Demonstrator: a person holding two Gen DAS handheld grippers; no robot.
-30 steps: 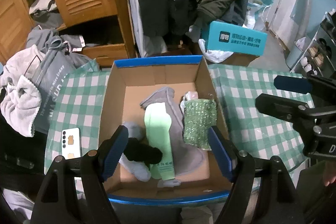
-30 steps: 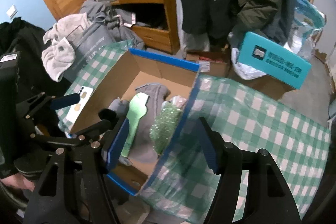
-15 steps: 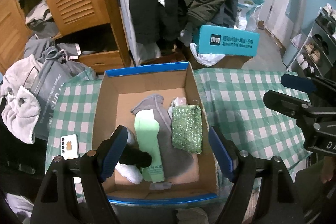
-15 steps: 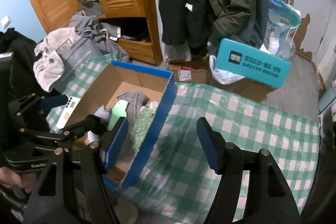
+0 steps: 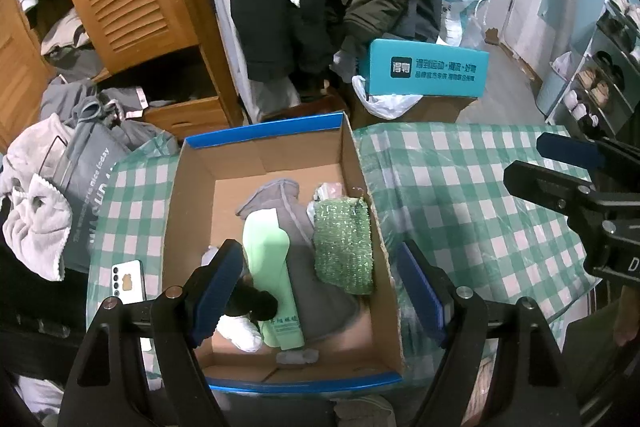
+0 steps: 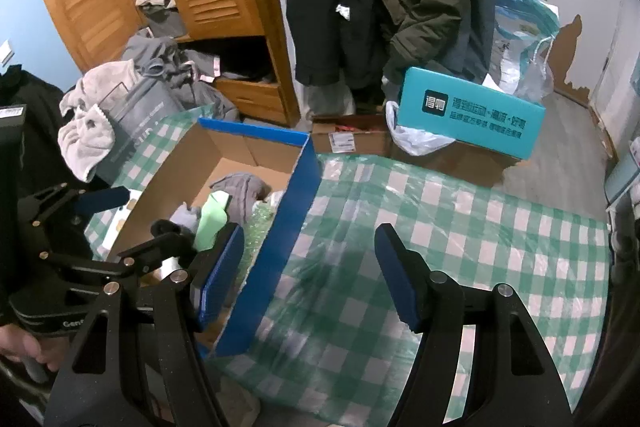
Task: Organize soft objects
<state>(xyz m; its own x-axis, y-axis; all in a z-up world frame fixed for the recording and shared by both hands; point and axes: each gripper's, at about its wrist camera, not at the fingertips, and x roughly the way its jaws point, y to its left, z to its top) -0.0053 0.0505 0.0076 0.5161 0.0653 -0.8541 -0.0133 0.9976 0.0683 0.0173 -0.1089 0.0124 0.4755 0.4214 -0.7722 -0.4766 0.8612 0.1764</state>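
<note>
Both tools, left [image 5: 320,291] and right [image 6: 310,277], gape empty; cardboard box [image 5: 264,151] holds sparkly green pouch [image 5: 343,245].

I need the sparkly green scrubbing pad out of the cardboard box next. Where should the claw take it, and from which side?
Take the sparkly green scrubbing pad by its upper edge, coming from above. It leans against the right wall of the blue-rimmed cardboard box, so a sideways approach looks blocked, while the top edge stands free of the grey cloth beside it. Both claws are open and empty.
</note>
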